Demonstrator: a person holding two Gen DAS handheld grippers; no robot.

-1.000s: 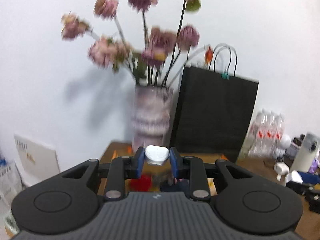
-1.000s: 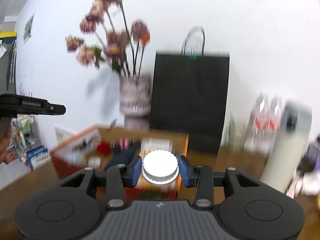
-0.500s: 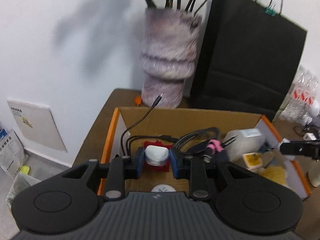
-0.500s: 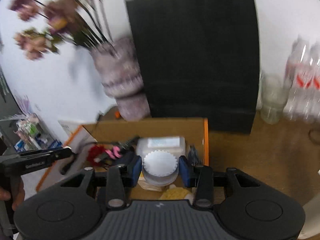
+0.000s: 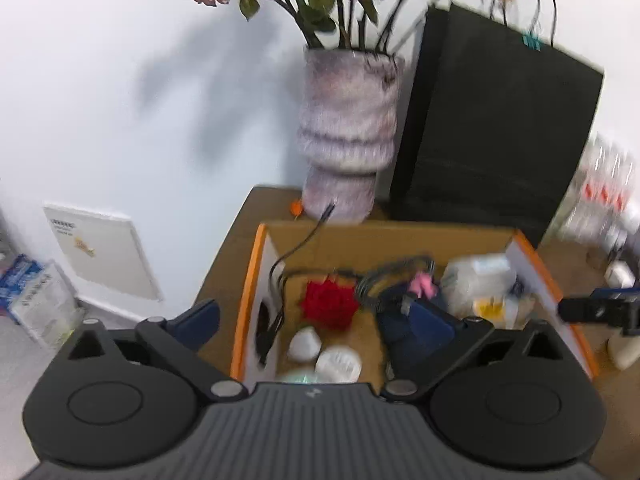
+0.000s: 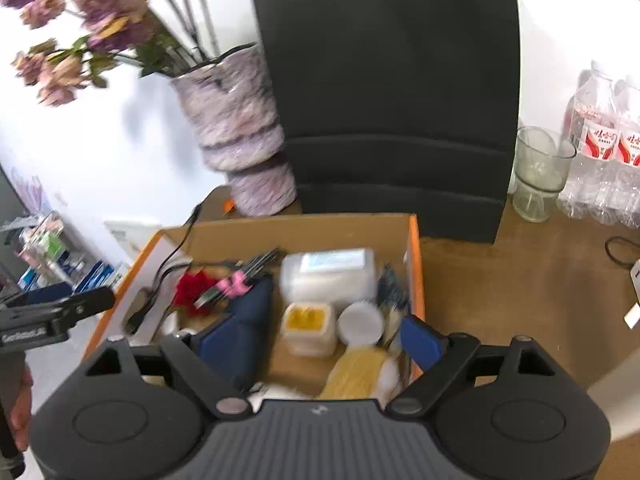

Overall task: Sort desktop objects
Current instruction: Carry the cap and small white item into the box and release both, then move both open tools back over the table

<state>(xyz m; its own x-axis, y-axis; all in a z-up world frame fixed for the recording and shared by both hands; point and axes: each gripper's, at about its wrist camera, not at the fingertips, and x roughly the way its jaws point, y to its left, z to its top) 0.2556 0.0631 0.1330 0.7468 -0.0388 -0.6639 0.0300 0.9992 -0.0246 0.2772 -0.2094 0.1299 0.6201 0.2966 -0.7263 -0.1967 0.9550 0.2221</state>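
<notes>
- Tongs on the left [image 5: 320, 320] were spreading wide over the cardboard box [image 5: 384, 236], nothing pinched between the blue pads.
- Below them a small white case [image 5: 305, 343] lay loose on the box floor, just beside a round white lid [image 5: 338, 365], both near the box's left wall.
- Behind those sat a red flower [image 5: 329, 305], with a black cable [image 5: 296, 248] trailing up over the back wall.
- Right tongs [image 6: 320, 340] were opening too, hanging over the box's right end with no grip on anything.
- Between those spread pads lay a white ridged cap [image 6: 359, 323], free, touching a yellow-filled tub [image 6: 307, 324]; a clear plastic container [image 6: 330, 272] sat behind them.
- Dark blue pouch [image 6: 244, 320] rested mid-box, a pink clip [image 6: 236, 283] on the tools above it.
- At the tabletop's back edge stood a mottled vase [image 6: 236, 128] of dried flowers, and a black paper bag [image 6: 392, 100] right beside it.
- An empty glass [image 6: 538, 172] and wrapped water bottles [image 6: 604, 148] stood towards the back right corner.
</notes>
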